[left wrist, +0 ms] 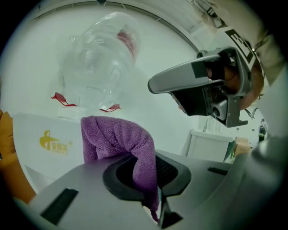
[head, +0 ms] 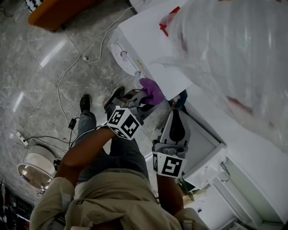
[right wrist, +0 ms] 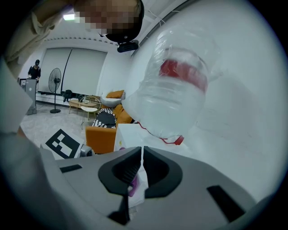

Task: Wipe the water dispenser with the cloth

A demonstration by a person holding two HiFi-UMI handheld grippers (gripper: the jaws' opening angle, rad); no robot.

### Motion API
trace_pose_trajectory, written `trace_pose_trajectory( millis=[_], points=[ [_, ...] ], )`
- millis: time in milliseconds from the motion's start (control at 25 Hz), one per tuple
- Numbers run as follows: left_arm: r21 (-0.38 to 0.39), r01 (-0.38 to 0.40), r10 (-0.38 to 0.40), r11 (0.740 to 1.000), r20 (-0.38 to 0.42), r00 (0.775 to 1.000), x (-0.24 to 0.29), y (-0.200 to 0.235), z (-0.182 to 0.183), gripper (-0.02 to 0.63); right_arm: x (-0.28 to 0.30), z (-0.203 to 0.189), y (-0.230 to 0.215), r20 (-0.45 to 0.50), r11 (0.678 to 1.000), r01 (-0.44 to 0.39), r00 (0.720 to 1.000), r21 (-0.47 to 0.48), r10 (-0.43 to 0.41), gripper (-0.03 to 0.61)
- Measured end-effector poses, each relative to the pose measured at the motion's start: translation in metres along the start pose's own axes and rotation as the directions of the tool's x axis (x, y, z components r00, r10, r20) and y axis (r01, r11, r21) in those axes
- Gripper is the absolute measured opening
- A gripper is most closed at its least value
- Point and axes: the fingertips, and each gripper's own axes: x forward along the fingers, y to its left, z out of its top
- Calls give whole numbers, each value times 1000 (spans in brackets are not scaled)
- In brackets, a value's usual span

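Note:
The white water dispenser [head: 153, 40] stands at the upper right, and a large clear bottle [head: 234, 58] sits upturned on it. My left gripper [head: 146, 101] is shut on a purple cloth [head: 152, 91], which sits at the dispenser's near edge. In the left gripper view the cloth [left wrist: 118, 137] bulges out above the jaws [left wrist: 150, 179], below the bottle [left wrist: 96, 63]. My right gripper [head: 175, 114] hovers just right of the left one. Its jaws [right wrist: 142, 166] are shut with nothing between them and face the bottle [right wrist: 175, 90].
Cables [head: 72, 67] and a power strip [head: 21, 139] lie on the marble floor. A round white appliance [head: 36, 168] stands at the lower left, an orange sofa [head: 54, 11] at the top left. A low white cabinet [head: 204, 148] sits beside the dispenser. The person's shoes [head: 84, 103] are below.

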Motion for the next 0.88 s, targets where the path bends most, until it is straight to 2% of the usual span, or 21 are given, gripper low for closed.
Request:
trace_pose_trajectory(
  millis=[200, 360, 560, 680, 880],
  points=[
    [0, 0, 0, 1000, -11, 1000, -13, 16, 6, 55, 0, 20, -3, 14, 1000, 5, 1000, -5, -4, 28],
    [-38, -86, 86, 996, -7, 996, -38, 62, 12, 55, 2, 32, -3, 13, 1000, 2, 1000, -1, -2, 28],
    [-88, -233, 232, 969, -18, 973, -79, 139, 14, 55, 3, 51, 2, 23, 1000, -4, 1000, -11, 4, 28],
    [-103, -264, 262, 959, -33, 965, -96, 171, 13, 55, 4, 63, 3, 29, 1000, 2, 1000, -19, -2, 28],
    [-68, -290, 285, 955, -74, 956, -110, 201, 12, 55, 5, 80, 1, 40, 999, 11, 999, -31, -9, 28]
  ],
)
